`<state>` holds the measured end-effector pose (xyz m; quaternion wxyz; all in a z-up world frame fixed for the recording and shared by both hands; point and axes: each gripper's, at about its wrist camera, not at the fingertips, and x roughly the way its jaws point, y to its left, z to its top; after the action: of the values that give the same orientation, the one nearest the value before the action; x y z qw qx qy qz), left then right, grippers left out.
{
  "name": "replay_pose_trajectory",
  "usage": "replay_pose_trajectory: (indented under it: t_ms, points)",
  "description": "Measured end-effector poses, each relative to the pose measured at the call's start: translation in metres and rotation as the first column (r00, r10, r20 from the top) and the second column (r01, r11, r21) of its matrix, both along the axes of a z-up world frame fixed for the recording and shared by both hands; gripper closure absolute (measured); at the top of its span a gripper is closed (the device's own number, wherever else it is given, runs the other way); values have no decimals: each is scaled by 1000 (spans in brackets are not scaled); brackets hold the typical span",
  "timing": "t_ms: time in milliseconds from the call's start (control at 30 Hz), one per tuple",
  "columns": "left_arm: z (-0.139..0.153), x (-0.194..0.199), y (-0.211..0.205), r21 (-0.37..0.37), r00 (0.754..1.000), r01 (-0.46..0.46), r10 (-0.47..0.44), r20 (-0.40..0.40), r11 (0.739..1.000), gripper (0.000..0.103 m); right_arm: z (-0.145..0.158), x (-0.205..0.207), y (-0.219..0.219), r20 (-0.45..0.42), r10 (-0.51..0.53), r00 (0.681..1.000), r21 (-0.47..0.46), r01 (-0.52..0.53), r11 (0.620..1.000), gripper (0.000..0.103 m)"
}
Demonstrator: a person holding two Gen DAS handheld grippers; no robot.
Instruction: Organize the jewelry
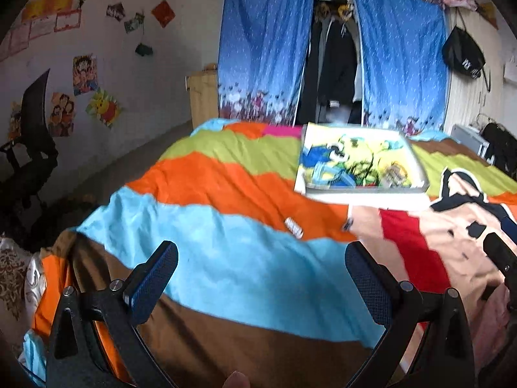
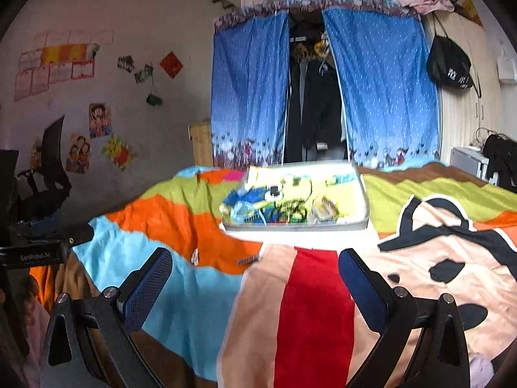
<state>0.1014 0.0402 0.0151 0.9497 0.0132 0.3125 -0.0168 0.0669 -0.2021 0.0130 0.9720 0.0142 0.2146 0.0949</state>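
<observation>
The left gripper (image 1: pixel 261 278) and right gripper (image 2: pixel 255 283) both hover low over the bed (image 1: pixel 226 268), pointing toward the far end, each with its jaws spread wide and nothing between them. Two small jewelry pieces, too blurred to identify, lie on the striped cartoon blanket (image 2: pixel 181 213): one (image 1: pixel 293 227) on the orange band, another (image 1: pixel 347 224) near it beside the red patch, both short of the single tray (image 1: pixel 362 161). Behind hang two blue curtains (image 2: pixel 248 87), with posters (image 2: pixel 100 119) on the left wall.
</observation>
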Motion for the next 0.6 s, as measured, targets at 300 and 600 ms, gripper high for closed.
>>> replay_pose_trajectory:
  t_ms: [300,600]
  points:
    - [-38,38,1,-19,977,12,-16,-214,1000,2,-39,38,-4,-210,19,978,11,-17,1000,0]
    - [-74,99,-8,-35,933,64,-72,-352,997,2,-80,104,-15,-413,94,906,23,-92,995,0]
